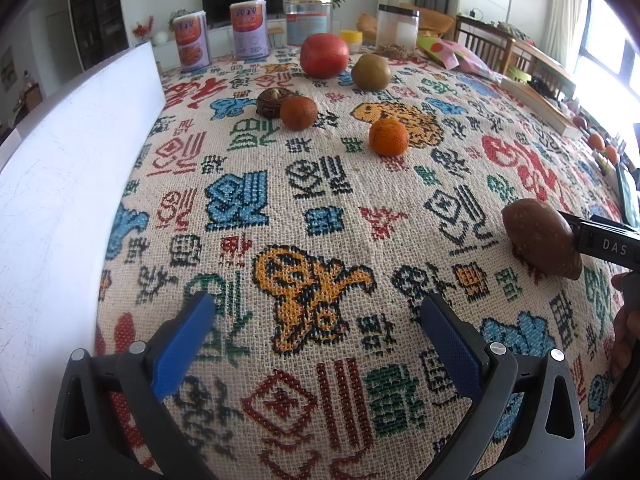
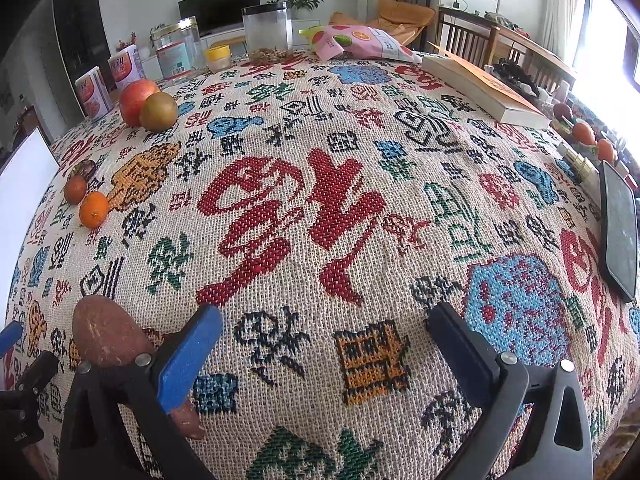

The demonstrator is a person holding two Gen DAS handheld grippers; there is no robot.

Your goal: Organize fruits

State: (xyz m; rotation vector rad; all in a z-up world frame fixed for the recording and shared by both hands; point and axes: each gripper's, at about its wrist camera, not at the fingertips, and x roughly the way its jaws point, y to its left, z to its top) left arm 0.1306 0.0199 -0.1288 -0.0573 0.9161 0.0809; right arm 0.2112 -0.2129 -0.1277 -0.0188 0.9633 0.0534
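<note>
1. Two grippers hover over the patterned tablecloth. The left gripper stands wide with only cloth between its blue pads; the right gripper is just as wide and also holds nothing.
2. One brown sweet potato lies on the cloth just outside the right gripper's left finger, beside it and not between the fingers. Its long axis runs roughly along that finger, one end pointing away from the camera and the other passing behind the finger.
3. Judged from this, the right hand is far nearer; the sweet potato sits well off to the left gripper's right.
4. Several other fruits sit farther up the table: an orange, a darker orange touching a dark brown fruit, then a red apple just beside a greenish-brown pear.
5. Only the left view shows the whole sweet potato resting free on the cloth, with the right gripper's black body against its far side. Only the right view shows the phone and book on the right.
</note>
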